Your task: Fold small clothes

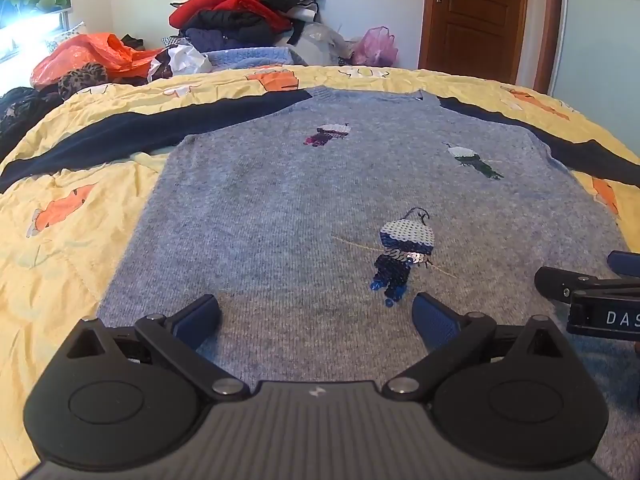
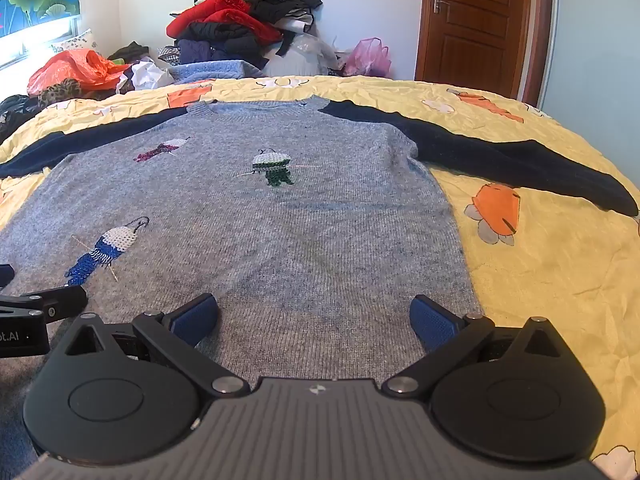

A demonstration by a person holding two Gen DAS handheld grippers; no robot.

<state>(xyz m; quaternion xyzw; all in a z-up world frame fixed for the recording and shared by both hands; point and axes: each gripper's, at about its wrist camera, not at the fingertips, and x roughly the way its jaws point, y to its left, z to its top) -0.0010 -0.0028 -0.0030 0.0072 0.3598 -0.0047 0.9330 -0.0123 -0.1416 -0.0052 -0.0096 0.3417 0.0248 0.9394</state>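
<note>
A small grey knit sweater (image 1: 304, 208) with navy sleeves and sequin figures lies flat, front up, on the yellow quilt (image 1: 60, 240), sleeves spread to both sides. It also shows in the right wrist view (image 2: 304, 220). My left gripper (image 1: 316, 316) is open and empty, just above the sweater's near hem on its left half. My right gripper (image 2: 314, 316) is open and empty above the hem on the right half. Each gripper shows at the edge of the other's view: the right one (image 1: 600, 300) and the left one (image 2: 36, 312).
A heap of clothes (image 1: 244, 8) and an orange plastic bag (image 1: 92, 56) sit at the far side of the bed. A pink bag (image 1: 376, 46) lies by the wall. A brown door (image 1: 476, 16) stands at the back right.
</note>
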